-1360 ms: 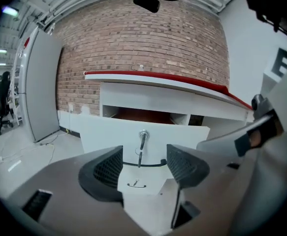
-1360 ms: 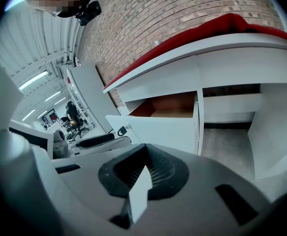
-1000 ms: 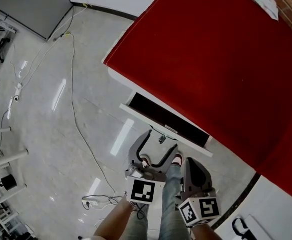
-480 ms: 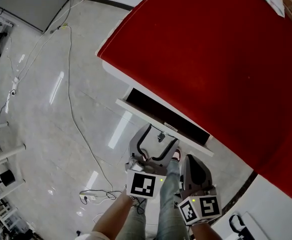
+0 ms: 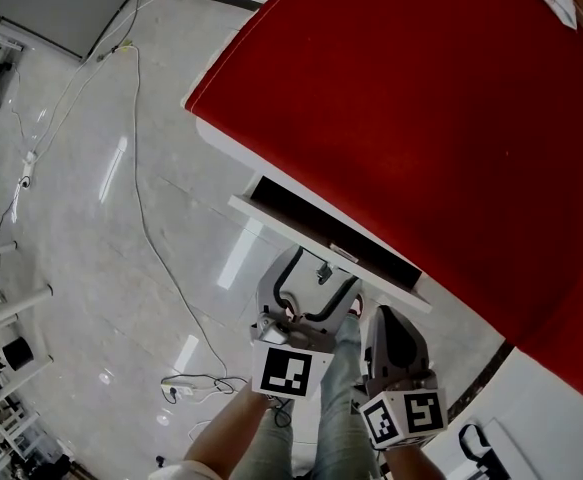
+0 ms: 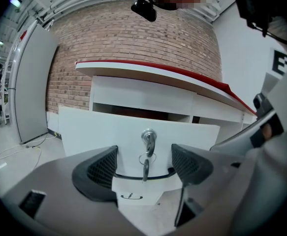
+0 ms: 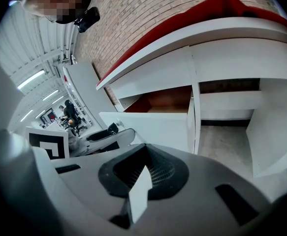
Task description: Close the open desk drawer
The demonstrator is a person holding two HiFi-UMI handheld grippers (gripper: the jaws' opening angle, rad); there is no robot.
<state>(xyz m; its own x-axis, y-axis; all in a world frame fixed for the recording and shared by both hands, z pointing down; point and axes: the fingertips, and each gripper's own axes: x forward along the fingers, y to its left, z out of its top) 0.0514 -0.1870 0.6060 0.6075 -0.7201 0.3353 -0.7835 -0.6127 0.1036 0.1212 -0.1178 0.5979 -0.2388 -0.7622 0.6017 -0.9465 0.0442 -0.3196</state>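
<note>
Drawer: the drawer (image 5: pixel 321 230) stands pulled out from under the near edge of the surface (image 5: pixel 211 133), its white front towards the person and its dark inside open from above.
Surface: covered by a red cloth (image 5: pixel 421 118); a brick wall (image 6: pixel 133 38) rises behind it.
Lock: a lock with a key (image 6: pixel 148 140) sits mid-front on the drawer, and a second key hangs below it on a ring.
Left claw: the left claw (image 5: pixel 316 273) is held low and forward, pointing at the drawer front. Its jaws are wide apart, one on each side of the lock, and nothing is gripped between them. In the left gripper view the left claw (image 6: pixel 143 163) frames the keys. Whether its tips touch the front panel cannot be told.
Right claw: the right claw (image 5: pixel 386 320) is just to the right of the left one and a little nearer the person. Its jaws are pressed together on nothing (image 7: pixel 145 173), aimed at the drawer's right side.
Person: legs in jeans (image 5: pixel 331 408) show between the two claws.
Floor: a thin cable (image 5: pixel 146 208) trails across the pale floor at left.
</note>
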